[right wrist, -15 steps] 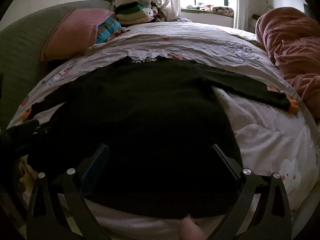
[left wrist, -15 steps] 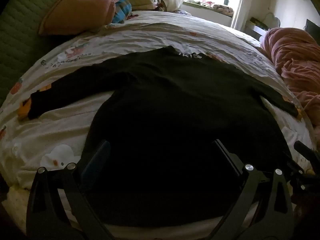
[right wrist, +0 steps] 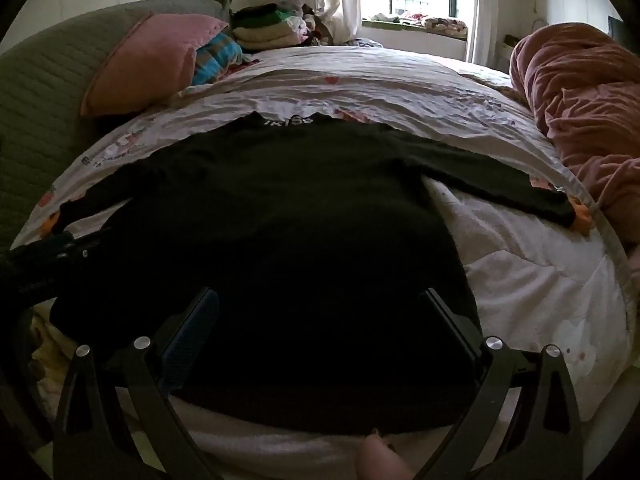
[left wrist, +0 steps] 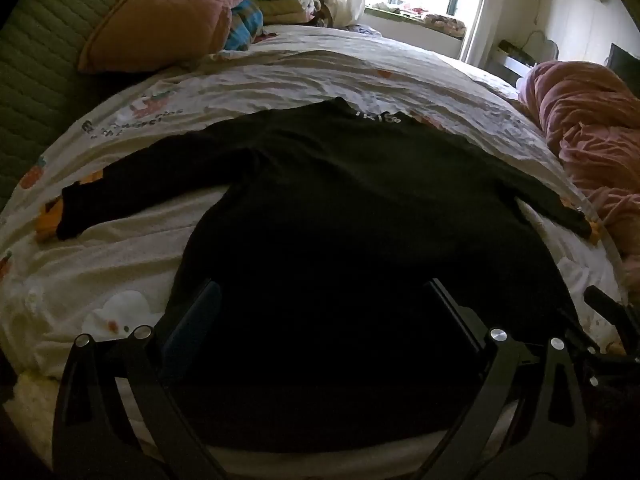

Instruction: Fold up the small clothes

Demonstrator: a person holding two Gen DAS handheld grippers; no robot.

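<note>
Little has moved since the earlier frame: both tools hold almost the same station over the hem, the left view having crept only a shade nearer the garment; the left tool (left wrist: 320,304) stands spread wide with nothing between its fingers, and the right tool (right wrist: 318,312) is spread the same way, likewise empty. The black long-sleeved top (left wrist: 340,240) lies flat on the bed (left wrist: 120,264) directly ahead of both tools, hem nearest them and collar farthest, so its long axis runs straight away from the fingers, while the sleeves stretch out crosswise; the left sleeve (left wrist: 132,188) reaches off ahead-left of the left tool, the right sleeve (right wrist: 500,184) ahead-right of the right tool, so each tool is the nearer one to its own sleeve (a sleeve fold inward seems the likely first step). The cloth looks dark, soft and mostly smooth, with pale lettering at the collar (left wrist: 376,117); its folds are hard to read in the dimness.
</note>
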